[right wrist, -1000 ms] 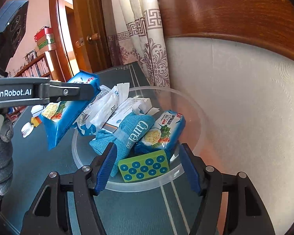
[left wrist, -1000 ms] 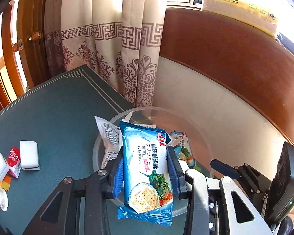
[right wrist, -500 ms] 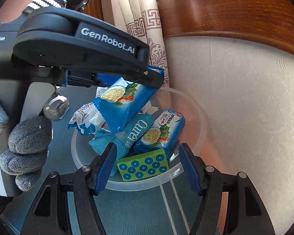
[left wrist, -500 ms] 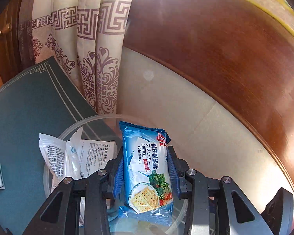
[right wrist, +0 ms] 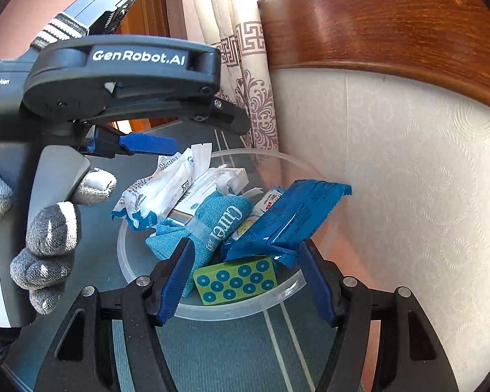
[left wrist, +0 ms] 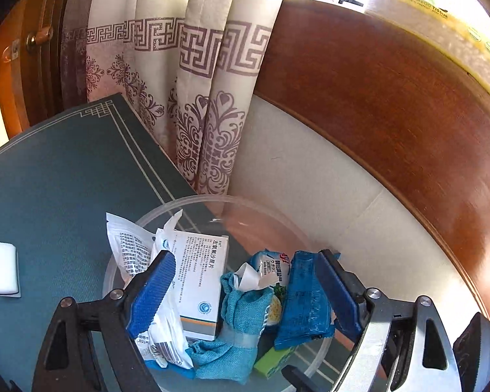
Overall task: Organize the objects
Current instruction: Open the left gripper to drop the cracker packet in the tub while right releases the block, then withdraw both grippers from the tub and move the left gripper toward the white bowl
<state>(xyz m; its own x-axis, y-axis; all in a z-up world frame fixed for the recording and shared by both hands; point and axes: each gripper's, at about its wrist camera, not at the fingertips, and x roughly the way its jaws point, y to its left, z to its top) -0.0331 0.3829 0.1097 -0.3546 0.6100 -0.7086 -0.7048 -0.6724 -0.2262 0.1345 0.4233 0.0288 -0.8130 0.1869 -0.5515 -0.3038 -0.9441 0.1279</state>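
A clear plastic bowl stands on the green table against the wall. My left gripper hangs over it with its jaws opening and nothing pressed between the pads. The blue biscuit packet lies back side up on the pile, next to the right pad. Under it are a teal cloth pouch, a second biscuit packet, a white medicine box, white sachets and a green dotted box. My right gripper stands open and holds nothing at the bowl's near rim.
A white block lies on the green table to the left. A patterned curtain and a wooden panel close off the far side. A grey gloved hand holds the left gripper high on the left.
The left gripper has opened and let go of the blue biscuit packet, which has dropped into the bowl and flipped over. The right gripper has stayed put.
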